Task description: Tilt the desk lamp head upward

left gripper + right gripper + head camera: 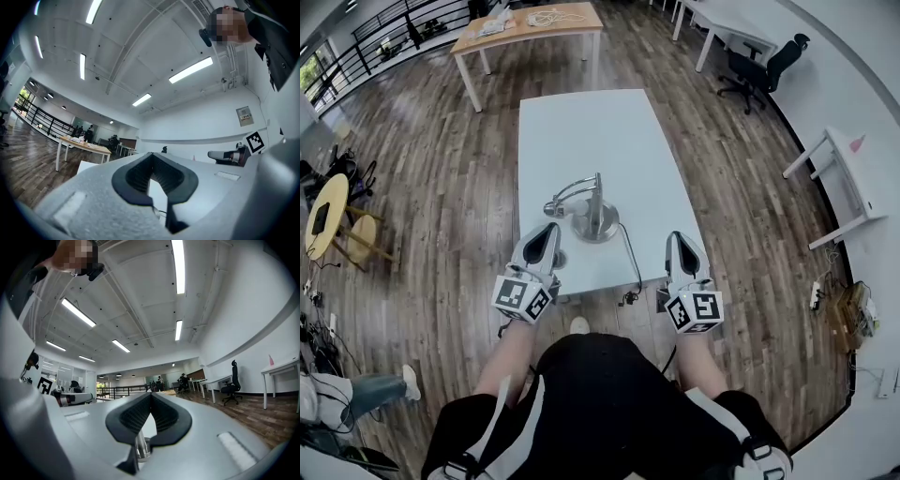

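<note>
A silver desk lamp stands on the near half of the white table (581, 122), with a round base (596, 228), an upright post and a curved arm. Its head (555, 208) hangs low to the left and points down. A cable (631, 262) runs from the base over the table's front edge. My left gripper (547, 234) is shut and empty, just near of the lamp head and not touching it. My right gripper (677, 246) is shut and empty at the table's front right. The left gripper view shows jaws (151, 159) pressed together. Below the closed right jaws (151, 399) the lamp's metal post (140, 446) shows.
A wooden table (530, 28) with papers stands behind the white one. An office chair (764, 64) and white desks (836, 178) are at the right. A round yellow table (326, 211) and stools are at the left. Someone's leg (358, 389) lies at bottom left. The floor is wood.
</note>
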`<act>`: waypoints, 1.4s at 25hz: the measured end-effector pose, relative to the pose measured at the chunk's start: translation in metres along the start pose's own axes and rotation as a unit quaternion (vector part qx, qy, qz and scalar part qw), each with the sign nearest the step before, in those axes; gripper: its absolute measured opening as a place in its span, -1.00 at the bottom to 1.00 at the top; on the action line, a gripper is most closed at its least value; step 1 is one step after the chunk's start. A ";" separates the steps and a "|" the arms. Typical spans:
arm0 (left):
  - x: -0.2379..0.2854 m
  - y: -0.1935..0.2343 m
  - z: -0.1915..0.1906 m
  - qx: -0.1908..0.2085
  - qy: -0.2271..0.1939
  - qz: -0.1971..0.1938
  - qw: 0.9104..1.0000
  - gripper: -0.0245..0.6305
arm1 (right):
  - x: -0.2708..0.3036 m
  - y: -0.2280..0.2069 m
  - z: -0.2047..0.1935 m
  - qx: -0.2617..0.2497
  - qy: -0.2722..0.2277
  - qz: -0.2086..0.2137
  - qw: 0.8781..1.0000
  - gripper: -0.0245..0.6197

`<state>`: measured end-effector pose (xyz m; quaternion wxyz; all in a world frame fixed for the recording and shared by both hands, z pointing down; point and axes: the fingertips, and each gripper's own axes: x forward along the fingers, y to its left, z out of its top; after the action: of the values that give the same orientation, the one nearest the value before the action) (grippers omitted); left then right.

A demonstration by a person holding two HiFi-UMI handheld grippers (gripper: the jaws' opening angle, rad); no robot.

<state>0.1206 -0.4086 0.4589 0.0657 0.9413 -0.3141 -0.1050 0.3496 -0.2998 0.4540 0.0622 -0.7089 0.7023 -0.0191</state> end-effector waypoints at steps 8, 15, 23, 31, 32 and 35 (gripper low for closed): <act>0.029 0.027 -0.032 0.002 0.048 -0.014 0.999 -0.92 | 0.043 0.001 -0.024 -0.008 0.031 0.007 0.999 -0.91; 0.032 0.039 -0.054 -0.021 0.070 -0.024 0.997 -0.92 | 0.070 0.016 -0.053 -0.016 0.062 0.015 0.998 -0.91; 0.027 0.039 -0.076 -0.031 0.082 -0.005 0.996 -0.92 | 0.085 0.026 -0.103 -0.024 0.120 0.064 0.990 -0.91; 0.034 0.036 -0.111 -0.089 0.132 0.019 0.987 -0.92 | 0.107 0.038 -0.156 -0.062 0.181 0.142 0.971 -0.89; 0.037 0.035 -0.117 -0.107 0.139 0.019 0.984 -0.92 | 0.109 0.038 -0.161 -0.068 0.185 0.152 0.969 -0.85; 0.043 0.032 -0.130 -0.129 0.158 0.031 0.979 -0.76 | 0.114 0.039 -0.178 -0.071 0.199 0.177 0.961 -0.83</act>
<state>0.1668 -0.4530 0.5838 0.2383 0.9194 -0.3127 0.0075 0.2920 -0.4253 0.6187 -0.1272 -0.5576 0.8144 -0.0983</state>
